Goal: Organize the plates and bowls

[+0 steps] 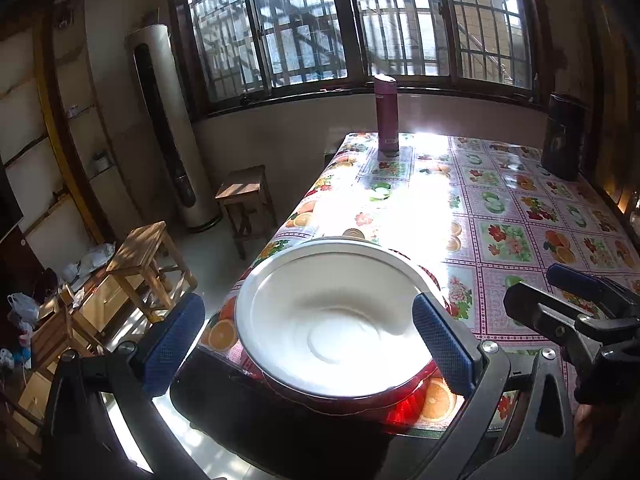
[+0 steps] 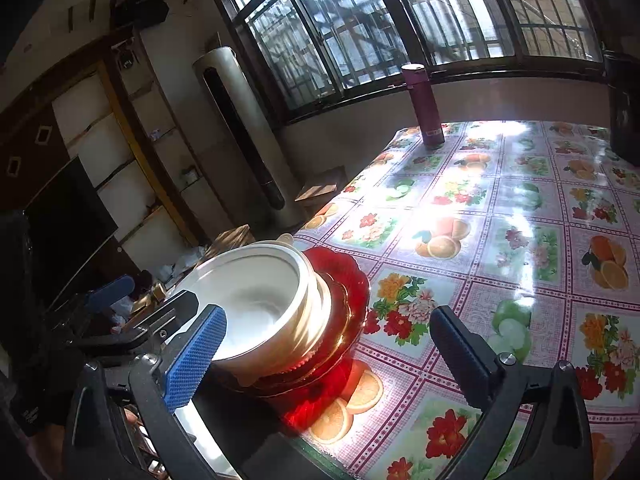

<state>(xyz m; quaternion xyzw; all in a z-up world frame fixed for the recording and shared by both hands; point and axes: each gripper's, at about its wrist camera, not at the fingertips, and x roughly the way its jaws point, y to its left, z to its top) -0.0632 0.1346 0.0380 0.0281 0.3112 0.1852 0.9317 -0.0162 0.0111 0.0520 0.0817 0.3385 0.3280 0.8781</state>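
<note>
Your jaws are spread wide on both sides and grip nothing: the left gripper (image 1: pixel 308 344) frames the white bowl (image 1: pixel 336 320), the right gripper (image 2: pixel 328 356) hangs beside it. The bowl sits stacked on red glass plates (image 2: pixel 340 296) at the near corner of the table (image 2: pixel 520 208).

Table under fruit-and-flower oilcloth (image 1: pixel 500 208), sun glare across it. Purple flask (image 1: pixel 386 114) upright near far edge; dark canister (image 1: pixel 564 136) at far right corner. Barred window (image 1: pixel 360 20) behind. Tower air conditioner (image 1: pixel 168 128) in corner, wooden stools (image 1: pixel 148 264) beside table.
</note>
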